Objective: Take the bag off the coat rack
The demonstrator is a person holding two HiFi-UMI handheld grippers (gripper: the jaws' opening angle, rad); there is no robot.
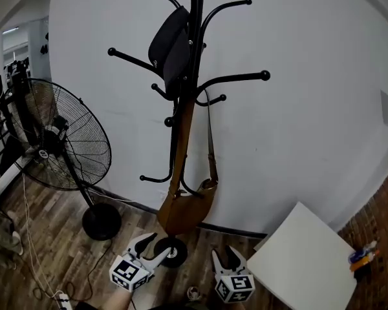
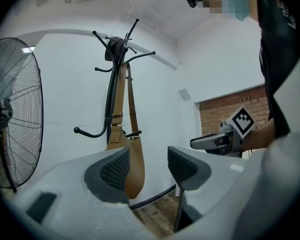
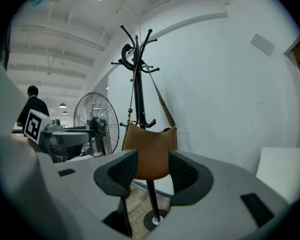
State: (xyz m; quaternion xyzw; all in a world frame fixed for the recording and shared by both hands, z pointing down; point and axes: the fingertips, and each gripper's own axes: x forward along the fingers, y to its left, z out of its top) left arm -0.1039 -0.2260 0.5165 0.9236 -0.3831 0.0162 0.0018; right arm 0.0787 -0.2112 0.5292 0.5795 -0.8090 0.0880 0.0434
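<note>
A tan leather bag point(image 1: 186, 210) hangs low by its long strap point(image 1: 181, 137) from an upper hook of the black coat rack point(image 1: 195, 57). A black cap point(image 1: 169, 44) sits on another hook. Both grippers are held low in front of the rack's base, well short of the bag. My left gripper point(image 1: 150, 247) is open with nothing between its pads; the bag point(image 2: 135, 166) shows beyond its jaws. My right gripper point(image 1: 225, 258) is open too, and the bag point(image 3: 149, 156) shows between its jaws, far behind them.
A black standing fan point(image 1: 59, 141) stands left of the rack, its cable trailing over the wooden floor point(image 1: 45, 257). A white table point(image 1: 307, 257) stands at the right against the white wall point(image 1: 310, 108). The rack's round base point(image 1: 172, 250) sits just ahead of the left gripper.
</note>
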